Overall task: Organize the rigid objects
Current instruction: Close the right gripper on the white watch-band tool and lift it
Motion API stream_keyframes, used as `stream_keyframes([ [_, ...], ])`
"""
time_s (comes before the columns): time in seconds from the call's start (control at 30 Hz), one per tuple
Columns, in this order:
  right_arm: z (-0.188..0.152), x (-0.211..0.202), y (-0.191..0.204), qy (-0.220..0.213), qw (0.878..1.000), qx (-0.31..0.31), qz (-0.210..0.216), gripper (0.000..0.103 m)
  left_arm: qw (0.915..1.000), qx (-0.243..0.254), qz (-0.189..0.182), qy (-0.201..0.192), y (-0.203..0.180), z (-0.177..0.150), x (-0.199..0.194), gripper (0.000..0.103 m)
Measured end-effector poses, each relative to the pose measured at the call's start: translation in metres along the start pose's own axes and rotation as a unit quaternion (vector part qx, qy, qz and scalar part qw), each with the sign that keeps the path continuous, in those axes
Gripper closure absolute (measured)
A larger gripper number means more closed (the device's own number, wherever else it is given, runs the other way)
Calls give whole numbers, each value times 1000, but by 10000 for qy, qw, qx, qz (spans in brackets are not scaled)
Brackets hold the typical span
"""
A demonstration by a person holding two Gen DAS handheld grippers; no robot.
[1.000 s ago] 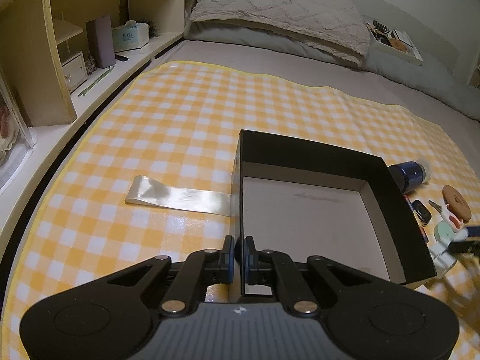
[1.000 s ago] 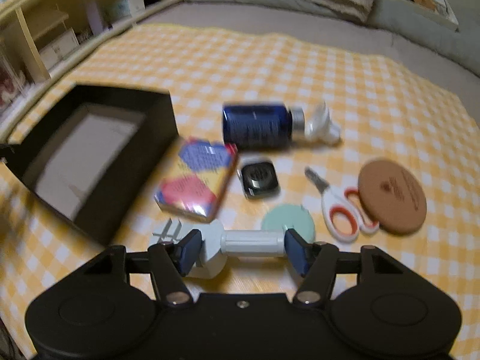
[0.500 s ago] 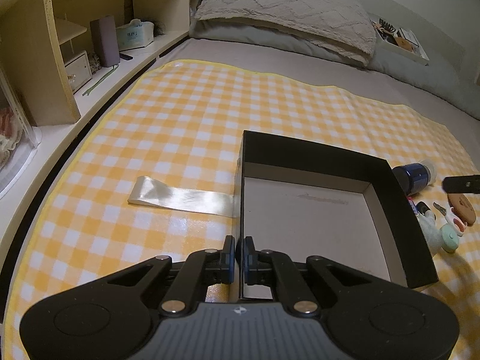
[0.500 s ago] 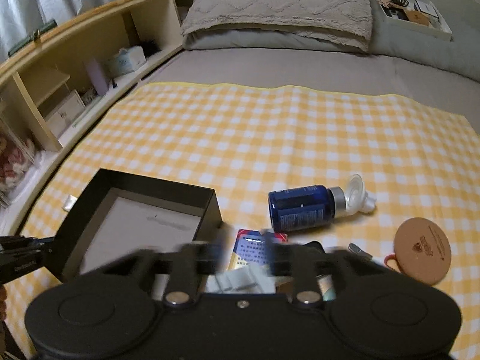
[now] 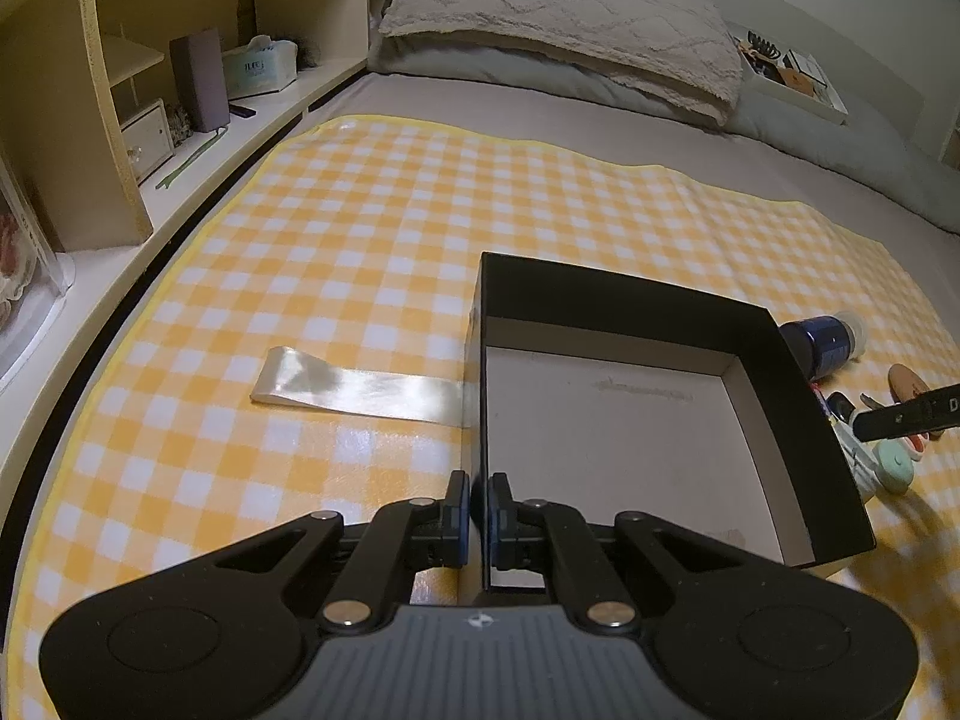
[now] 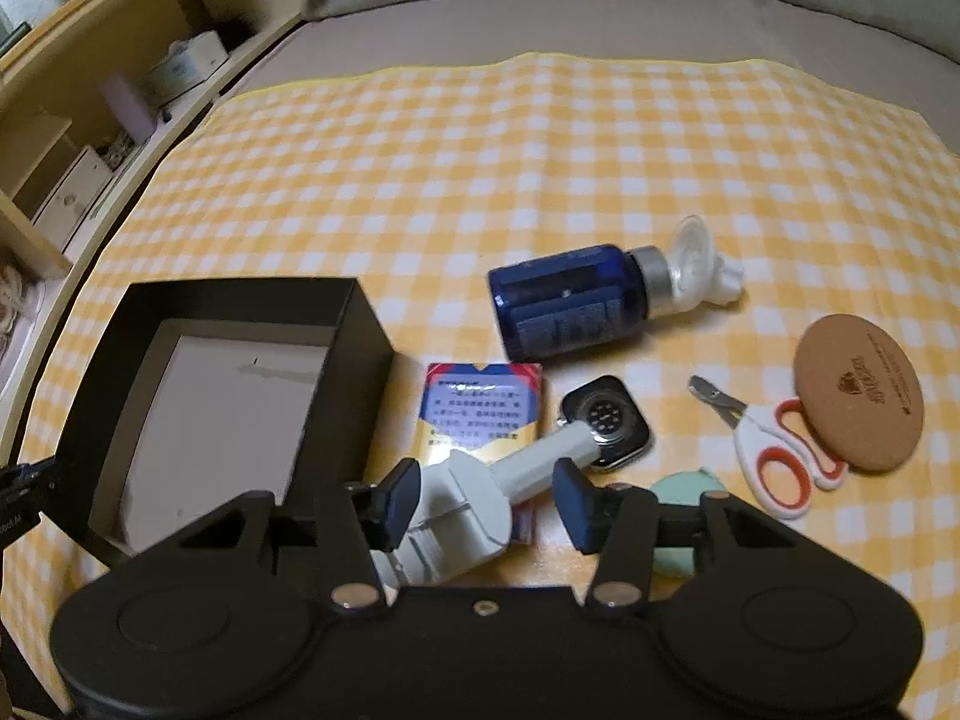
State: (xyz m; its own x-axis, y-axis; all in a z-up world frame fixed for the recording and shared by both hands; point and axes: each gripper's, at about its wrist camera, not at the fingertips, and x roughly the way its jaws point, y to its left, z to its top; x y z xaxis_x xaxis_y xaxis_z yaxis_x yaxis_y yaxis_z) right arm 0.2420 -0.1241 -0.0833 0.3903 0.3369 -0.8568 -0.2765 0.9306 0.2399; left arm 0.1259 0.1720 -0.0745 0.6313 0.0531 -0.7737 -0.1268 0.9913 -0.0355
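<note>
A black open box (image 5: 630, 324) (image 6: 354, 312) lies on the yellow checked cloth. My left gripper (image 5: 474, 507) is shut on the box's near wall. My right gripper (image 6: 486, 495) is open, its fingers on either side of a pale grey clamp-like tool (image 6: 480, 498) without gripping it. Beside the box lie a card pack (image 6: 480, 402), a smartwatch body (image 6: 606, 420), a blue bottle (image 6: 570, 300), a round mint-green case (image 6: 684, 492), small scissors (image 6: 774, 450) and a cork coaster (image 6: 858, 390).
A strip of clear tape (image 5: 354, 384) lies left of the box. Wooden shelves (image 5: 120, 90) with small items run along the left. A pillow (image 5: 564, 18) and a tray (image 5: 792, 72) are at the far end of the bed.
My right gripper rose and pulled back, then came down again around the grey tool, which now lies tilted. My left gripper has stayed shut on the box wall.
</note>
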Motion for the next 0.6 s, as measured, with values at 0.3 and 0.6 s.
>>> stream_keyframes([
  [0.3, -8, 19, 3, 506, 9983, -178, 208, 71, 10000, -2, -14, 44, 0, 0, 1, 95],
  [0.6, -7, 3, 13, 251, 9977, -584, 246, 90, 10000, -1, -9, 51, 0, -1, 1, 95],
])
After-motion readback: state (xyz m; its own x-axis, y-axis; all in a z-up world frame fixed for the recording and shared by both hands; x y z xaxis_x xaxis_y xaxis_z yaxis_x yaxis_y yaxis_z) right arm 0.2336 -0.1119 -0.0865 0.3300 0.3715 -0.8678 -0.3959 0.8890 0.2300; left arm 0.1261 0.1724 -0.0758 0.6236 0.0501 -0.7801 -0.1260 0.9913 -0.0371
